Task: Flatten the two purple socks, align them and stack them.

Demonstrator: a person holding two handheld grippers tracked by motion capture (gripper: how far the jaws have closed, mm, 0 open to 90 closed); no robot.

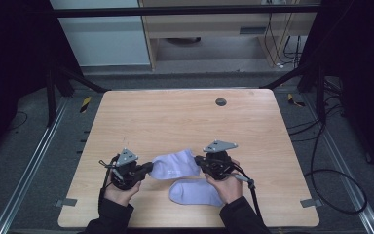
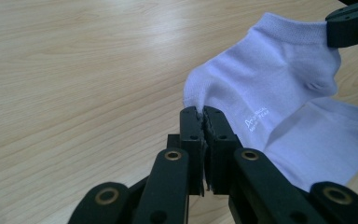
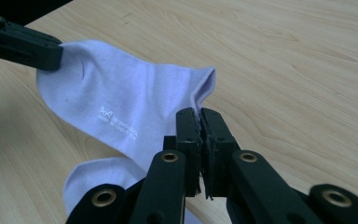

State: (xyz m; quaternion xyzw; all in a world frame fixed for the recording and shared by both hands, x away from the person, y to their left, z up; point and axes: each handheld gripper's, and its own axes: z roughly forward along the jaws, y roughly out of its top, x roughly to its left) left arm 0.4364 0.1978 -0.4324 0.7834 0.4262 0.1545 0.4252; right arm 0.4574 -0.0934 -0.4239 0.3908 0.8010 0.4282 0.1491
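From the high view, two pale lilac socks lie near the front edge of the wooden table [image 1: 185, 117]: the upper sock [image 1: 176, 165] is stretched between the left gripper [image 1: 146, 170] and the right gripper [image 1: 200, 162], and the lower sock [image 1: 195, 191] lies flat just in front of it, beside the right hand [image 1: 227, 187]. In the left gripper view the fingers [image 2: 192, 130] are pressed together on one end of the upper sock, probably the toe, though the pinch hides the fabric's edge. In the right gripper view the fingers [image 3: 189, 128] are clamped on the cuff end, which gapes slightly. The sock looks thin, light and limp; it would sag and fold anywhere unsupported, so holds at opposite ends suit it. Count: two socks, two grippers.
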